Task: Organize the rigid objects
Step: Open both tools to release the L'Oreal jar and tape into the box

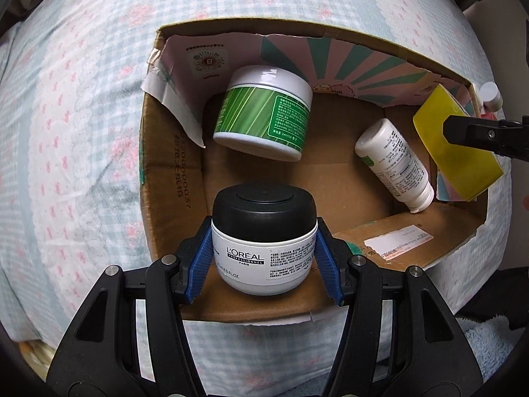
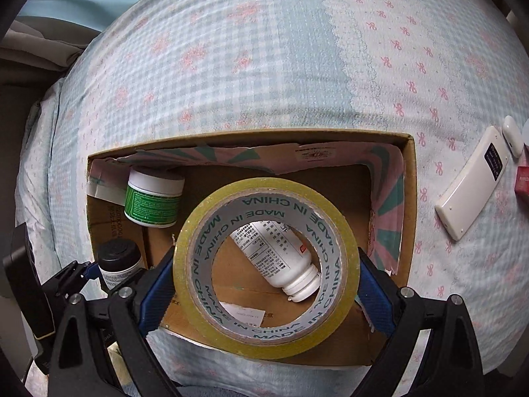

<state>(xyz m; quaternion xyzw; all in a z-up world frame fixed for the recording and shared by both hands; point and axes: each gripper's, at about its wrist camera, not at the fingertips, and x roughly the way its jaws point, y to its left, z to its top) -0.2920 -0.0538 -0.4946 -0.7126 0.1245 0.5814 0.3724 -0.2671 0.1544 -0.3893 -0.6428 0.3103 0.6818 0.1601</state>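
In the left wrist view, the left tool (image 1: 264,261) is clamped on the black-lidded L'Oréal jar (image 1: 263,241) low over the near-left corner of the cardboard box (image 1: 172,178) on the bed (image 1: 82,99); released tilted, it may roll into the green jar (image 1: 263,112) or white bottle (image 1: 395,162). In the right wrist view, the right tool (image 2: 264,284) grips the tape roll (image 2: 266,266) by its outer rim above the box's near edge, where a slipping curved rim or early release could drop it onto the bottle or outside the box.

Counting the things in and near the box

There is one cardboard box (image 1: 172,152), two jars, a green jar (image 1: 264,112) and a black-lid jar (image 1: 264,238), one white bottle (image 1: 395,162), one tape roll (image 2: 266,264), and one white remote (image 2: 472,183) on the bed.
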